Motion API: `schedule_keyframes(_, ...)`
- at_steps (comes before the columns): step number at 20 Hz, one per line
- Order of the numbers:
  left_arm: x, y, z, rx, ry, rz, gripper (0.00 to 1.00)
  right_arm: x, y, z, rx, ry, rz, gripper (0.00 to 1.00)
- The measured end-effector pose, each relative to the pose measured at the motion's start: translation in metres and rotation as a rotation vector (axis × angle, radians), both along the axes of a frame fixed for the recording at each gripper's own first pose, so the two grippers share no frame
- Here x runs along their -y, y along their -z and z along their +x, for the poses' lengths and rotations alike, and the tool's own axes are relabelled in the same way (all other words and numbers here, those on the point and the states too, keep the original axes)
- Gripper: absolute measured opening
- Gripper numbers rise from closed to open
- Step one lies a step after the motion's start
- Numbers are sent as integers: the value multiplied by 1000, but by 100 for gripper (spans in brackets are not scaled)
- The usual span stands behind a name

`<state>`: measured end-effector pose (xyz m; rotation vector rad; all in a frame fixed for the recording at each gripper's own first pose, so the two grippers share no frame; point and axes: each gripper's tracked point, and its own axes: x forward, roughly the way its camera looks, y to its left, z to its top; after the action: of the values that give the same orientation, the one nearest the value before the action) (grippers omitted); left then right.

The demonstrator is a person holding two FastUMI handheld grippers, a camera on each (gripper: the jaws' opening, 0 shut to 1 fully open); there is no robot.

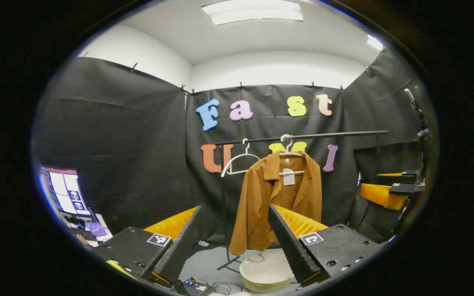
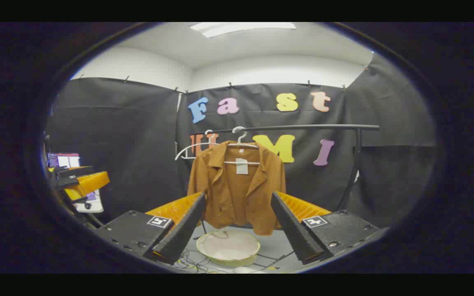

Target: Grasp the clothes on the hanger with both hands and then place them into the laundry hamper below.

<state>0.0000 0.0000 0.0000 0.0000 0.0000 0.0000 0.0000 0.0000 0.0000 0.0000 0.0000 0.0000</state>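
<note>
A brown jacket [image 1: 276,197] hangs on a white hanger [image 1: 289,153] from a black rail [image 1: 335,134]. Beneath it on the floor stands a round pale laundry hamper [image 1: 266,271]. In the left gripper view my left gripper [image 1: 235,209] is open, well short of the jacket, with nothing between its fingers. The right gripper view shows the jacket [image 2: 239,189] straight ahead and the hamper [image 2: 228,246] below it. My right gripper [image 2: 239,196] is also open and holds nothing. Each gripper appears off to the side in the other's view: the right gripper [image 1: 389,193] and the left gripper [image 2: 80,181].
A bare white hanger [image 1: 239,162] hangs left of the jacket on the same rail. The rack's black upright [image 2: 354,164] curves down at the right. A lit monitor [image 1: 64,191] and a desk sit at the far left. Cables [image 1: 220,285] lie on the floor beside the hamper.
</note>
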Motion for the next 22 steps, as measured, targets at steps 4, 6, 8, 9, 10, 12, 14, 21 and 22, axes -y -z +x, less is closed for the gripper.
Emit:
schedule_keyframes(4, -5, -5, -5, 15, -21, -5, 98, -9, -1, 2, 2, -36, -10, 100)
schedule_keyframes(6, -6, -6, -6, 17, -26, -11, 95, -10, 1, 2, -3, -44, -19, 100)
schedule_keyframes(8, -8, -7, -6, 17, -36, -12, 98, -12, 3, 2, -8, -50, -22, 100)
schedule_keyframes(9, -9, -6, -5, 16, -36, -15, 98, -13, 3, 3, -11, -50, -23, 100)
schedule_keyframes(10, -8, -6, -5, 16, -35, -18, 98, -13, 4, 3, -12, -47, -23, 100)
schedule_keyframes(12, -10, -6, -4, 13, -38, -13, 98, -13, 7, 3, -19, -44, -16, 100)
schedule_keyframes(14, -11, -5, -4, 11, -39, -9, 98, -12, 10, 5, -25, -42, -7, 100)
schedule_keyframes(21, -10, 0, 10, 10, -34, -14, 100, 3, 18, 24, -32, -10, -16, 100)
schedule_keyframes(22, -8, 2, 15, 9, -33, -15, 100, 6, 21, 27, -36, -5, -20, 100)
